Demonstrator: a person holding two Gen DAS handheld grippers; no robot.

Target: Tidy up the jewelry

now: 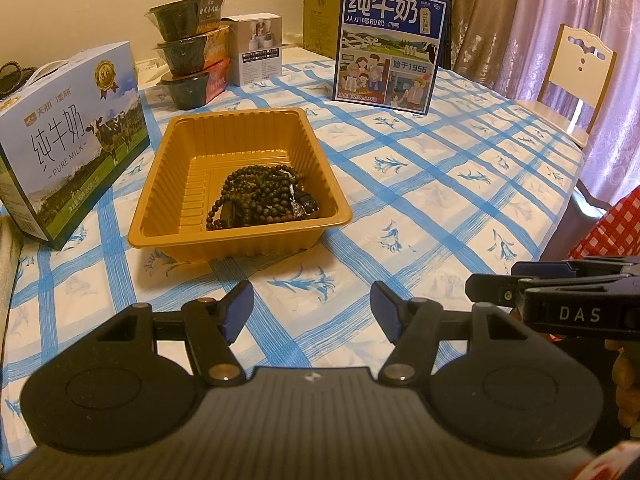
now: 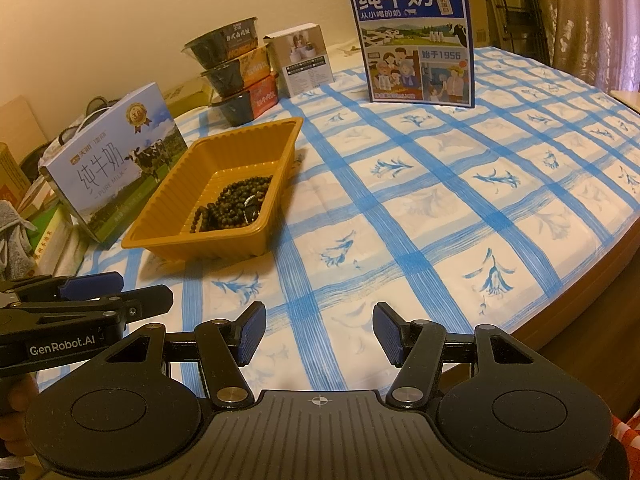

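A yellow plastic tray (image 1: 172, 184) (image 2: 172, 196) sits on the blue-checked tablecloth. In its near right corner lies a heap of dark bead strands (image 1: 260, 196) (image 2: 236, 204) with a small dark metallic piece (image 1: 306, 204) among them. My left gripper (image 1: 312, 312) hovers open over the cloth, short of the tray, nothing between its fingers. My right gripper (image 2: 318, 332) is open too, held beside the left one and to the right of the tray, over bare cloth. Each gripper shows at the edge of the other's view: the right gripper (image 1: 516, 280) and the left gripper (image 2: 120, 292).
A light milk carton (image 1: 68, 140) (image 2: 116, 160) stands left of the tray. A blue milk carton (image 1: 390, 46) (image 2: 416, 40) stands at the back. Stacked black bowls (image 1: 188, 52) (image 2: 236, 80) and a small white box (image 1: 260, 48) stand behind the tray. A chair (image 1: 568, 76) is at the table's right side.
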